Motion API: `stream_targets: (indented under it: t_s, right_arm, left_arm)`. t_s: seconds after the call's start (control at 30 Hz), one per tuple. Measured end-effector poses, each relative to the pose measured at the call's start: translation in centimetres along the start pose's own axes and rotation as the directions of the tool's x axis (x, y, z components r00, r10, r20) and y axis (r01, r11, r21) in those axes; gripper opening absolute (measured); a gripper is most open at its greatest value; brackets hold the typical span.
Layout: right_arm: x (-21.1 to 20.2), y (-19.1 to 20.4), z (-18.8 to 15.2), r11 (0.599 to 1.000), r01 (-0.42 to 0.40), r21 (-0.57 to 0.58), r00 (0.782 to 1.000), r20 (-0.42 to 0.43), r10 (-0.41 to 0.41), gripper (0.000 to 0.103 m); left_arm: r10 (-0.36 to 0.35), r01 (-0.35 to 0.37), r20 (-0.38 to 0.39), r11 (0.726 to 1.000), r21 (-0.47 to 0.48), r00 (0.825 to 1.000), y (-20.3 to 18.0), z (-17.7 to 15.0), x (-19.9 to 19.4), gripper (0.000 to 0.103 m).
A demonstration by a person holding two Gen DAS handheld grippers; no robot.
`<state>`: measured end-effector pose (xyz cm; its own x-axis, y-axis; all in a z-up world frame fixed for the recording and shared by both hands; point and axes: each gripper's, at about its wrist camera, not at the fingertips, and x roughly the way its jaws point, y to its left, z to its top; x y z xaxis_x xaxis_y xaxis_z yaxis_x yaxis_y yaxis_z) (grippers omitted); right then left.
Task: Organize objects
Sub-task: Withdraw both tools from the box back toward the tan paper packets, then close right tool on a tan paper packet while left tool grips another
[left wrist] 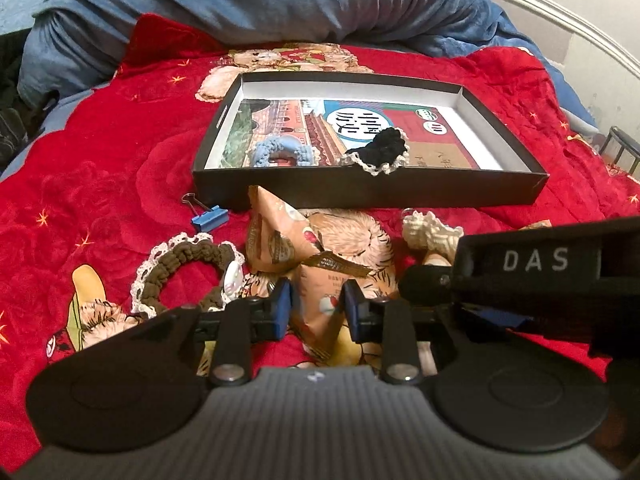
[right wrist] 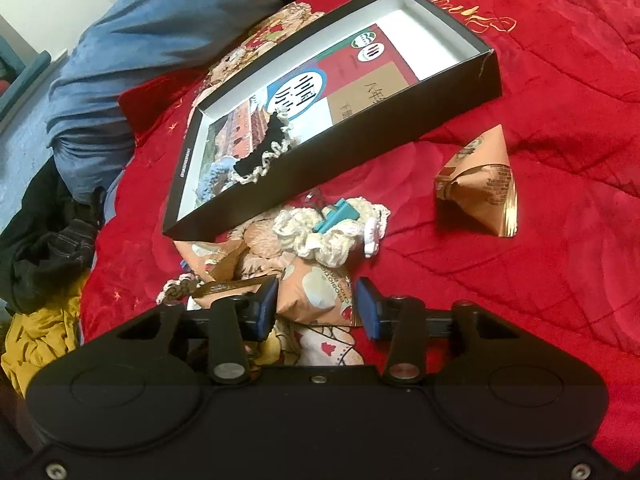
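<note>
Red quilt covers the bed, with a black box lying far of the clutter. Inside the box lie a blue scrunchie and a black scrunchie on a printed book. The left tool has its pads apart around a tan packet, touching unclear. The right tool is likewise apart, straddling a packet. A brown scrunchie lies left, a blue clip beyond it. Near the box's front wall sits a cream scrunchie carrying a teal clip. Another packet lies well right.
</note>
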<state>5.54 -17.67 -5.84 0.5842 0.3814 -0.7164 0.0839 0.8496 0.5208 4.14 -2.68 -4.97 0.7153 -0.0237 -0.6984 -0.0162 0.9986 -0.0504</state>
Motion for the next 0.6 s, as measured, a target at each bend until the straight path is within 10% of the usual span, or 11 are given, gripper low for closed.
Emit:
stream_targets:
  t_s: [0.6]
  right_arm:
    - [-3.3, 1.7, -1.3, 0.996, -0.006, -0.092, 0.999, 0.044, 0.01, 0.039]
  left_arm:
    - [0.013, -0.013, 0.01, 1.0, 0.013, 1.0, -0.8, -0.7, -1.6, 0.029]
